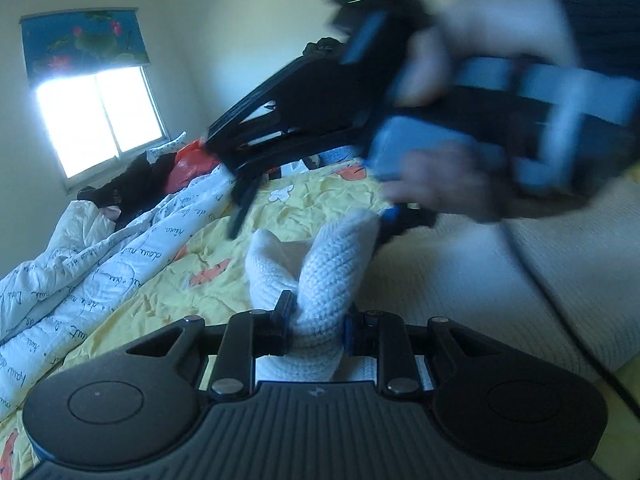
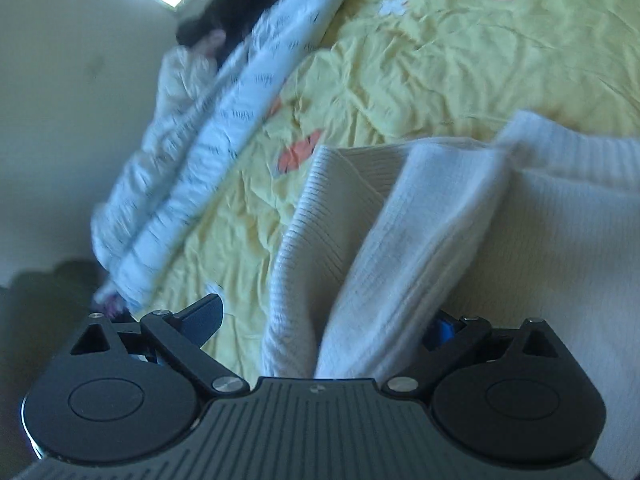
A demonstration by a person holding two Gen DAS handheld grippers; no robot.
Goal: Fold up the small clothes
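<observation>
Knitwear (image 1: 320, 272), white, is pinched between the left gripper's (image 1: 316, 316) clenched jaws and rises in a bunched fold above the yellow sheet (image 1: 224, 240). Right gripper (image 2: 324, 320) has its jaws spread wide, folded layers of the same knitwear (image 2: 400, 240) lying between them, unpinched.

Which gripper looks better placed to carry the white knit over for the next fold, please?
Probably the left gripper: its jaws are shut on the white knit, while the right gripper stands wide with cloth loose between.

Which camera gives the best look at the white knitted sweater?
The right wrist view: the sweater fills the foreground, its ribbed hem and folds clear. The left wrist view shows only a bunched piece and a flat part behind.
</observation>
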